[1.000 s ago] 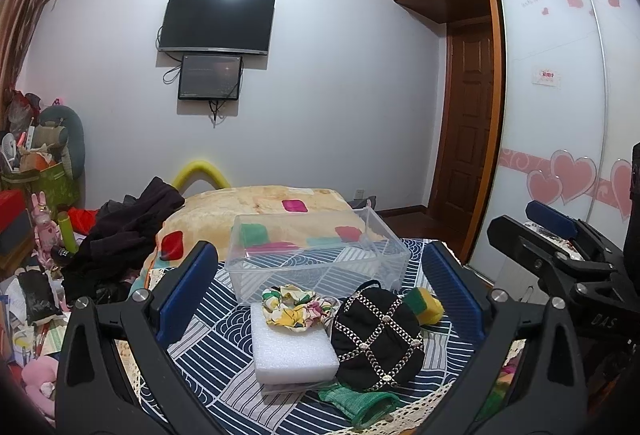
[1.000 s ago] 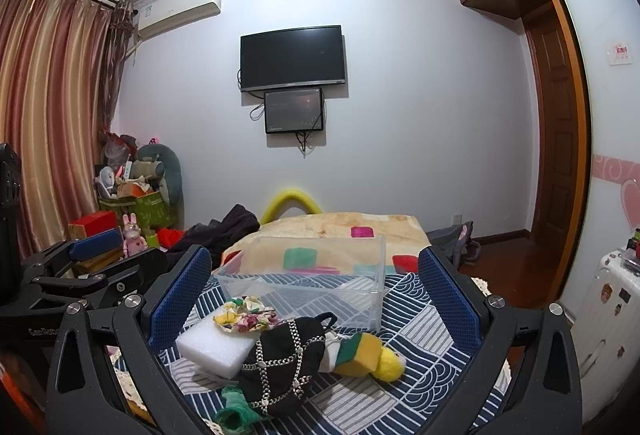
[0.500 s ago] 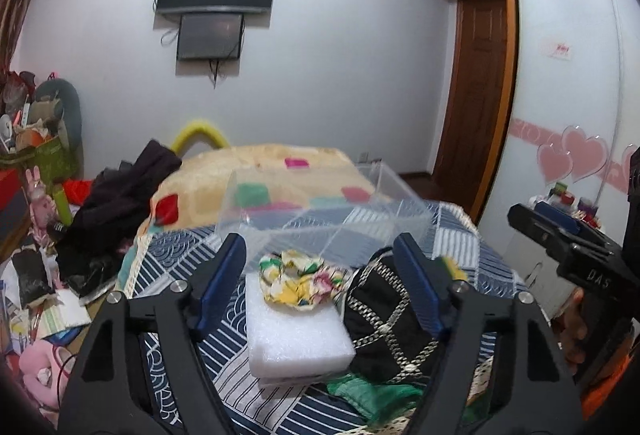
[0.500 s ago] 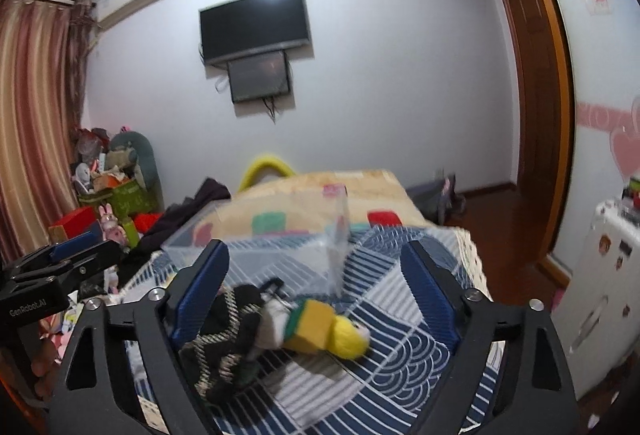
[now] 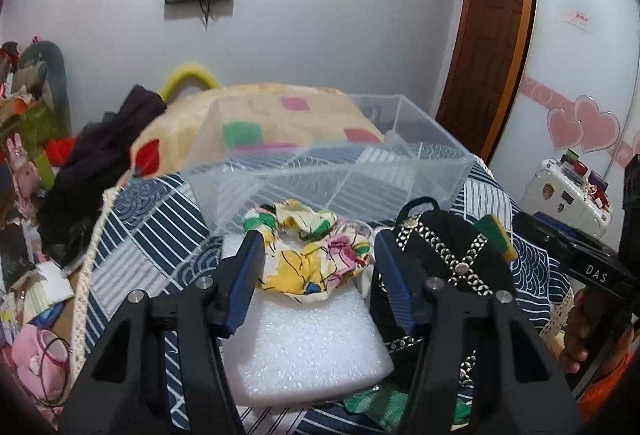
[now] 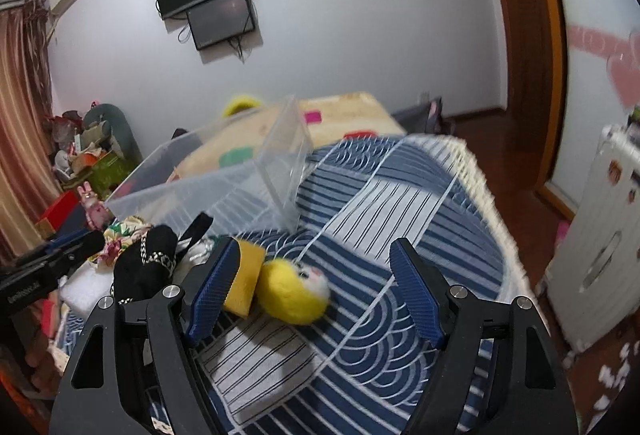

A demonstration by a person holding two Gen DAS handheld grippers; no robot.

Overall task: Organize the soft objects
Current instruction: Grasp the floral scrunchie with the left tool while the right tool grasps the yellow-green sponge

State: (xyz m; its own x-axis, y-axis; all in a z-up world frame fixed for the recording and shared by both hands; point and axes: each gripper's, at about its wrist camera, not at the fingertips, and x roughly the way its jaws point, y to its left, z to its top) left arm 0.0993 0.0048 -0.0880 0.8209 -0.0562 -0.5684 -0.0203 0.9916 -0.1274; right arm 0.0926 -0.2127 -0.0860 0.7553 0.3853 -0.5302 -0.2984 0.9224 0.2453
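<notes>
Since the clear bin (image 5: 328,171) looks bare inside, nothing seems sorted yet, so the task reads as barely started. All soft items lie on the bed (image 6: 400,203) just in front of the bin: floral scrunchie (image 5: 312,255) on top of the white foam (image 5: 308,347), black bag (image 5: 448,259) beside them, green cloth (image 5: 368,405) under the pile, yellow sponge (image 6: 244,275) touching the yellow plush (image 6: 292,291). Left tool (image 5: 318,275) is apart, fingers either side of the scrunchie, not clamped. Right tool (image 6: 312,291) is wide apart, straddling the plush and nothing held.

Hard to tell: whether either tool touches its target; the green cloth is mostly hidden; the sponge is half behind a finger; the bin's far side is blurred by glare; the plush's face is smeared.
</notes>
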